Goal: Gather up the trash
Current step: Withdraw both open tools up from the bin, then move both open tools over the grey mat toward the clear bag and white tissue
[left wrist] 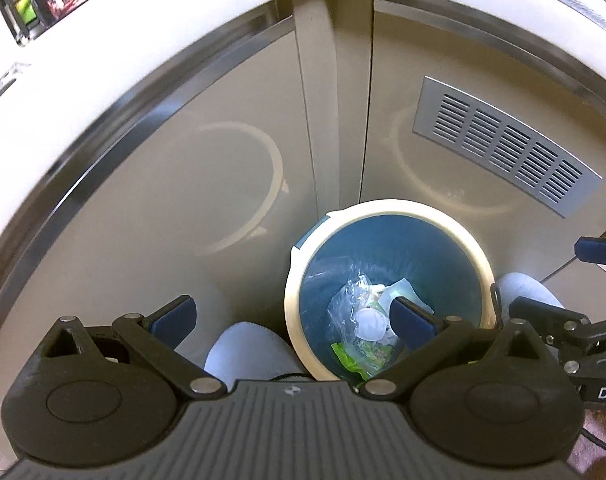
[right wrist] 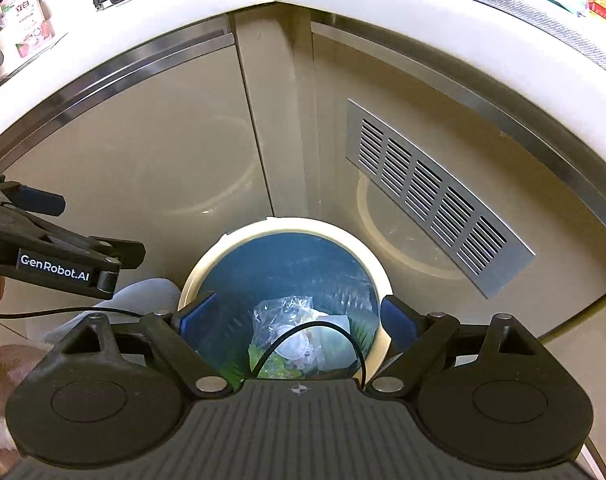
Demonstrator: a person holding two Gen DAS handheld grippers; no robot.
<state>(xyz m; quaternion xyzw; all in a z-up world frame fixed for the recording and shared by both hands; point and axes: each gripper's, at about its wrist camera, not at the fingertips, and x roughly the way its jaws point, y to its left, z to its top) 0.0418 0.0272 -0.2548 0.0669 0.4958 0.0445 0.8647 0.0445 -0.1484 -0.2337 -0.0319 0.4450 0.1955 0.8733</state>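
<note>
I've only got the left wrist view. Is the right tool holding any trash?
Observer: No. The right tool is open above the bin, with nothing between its fingers.
Operator: Anything in front of it?
Observer: A black cable loops across the bin's opening, close to the tool.
Operator: Anything on the counter I can't see?
Observer: A pump bottle of soap, at the far left of the right wrist view.
</note>
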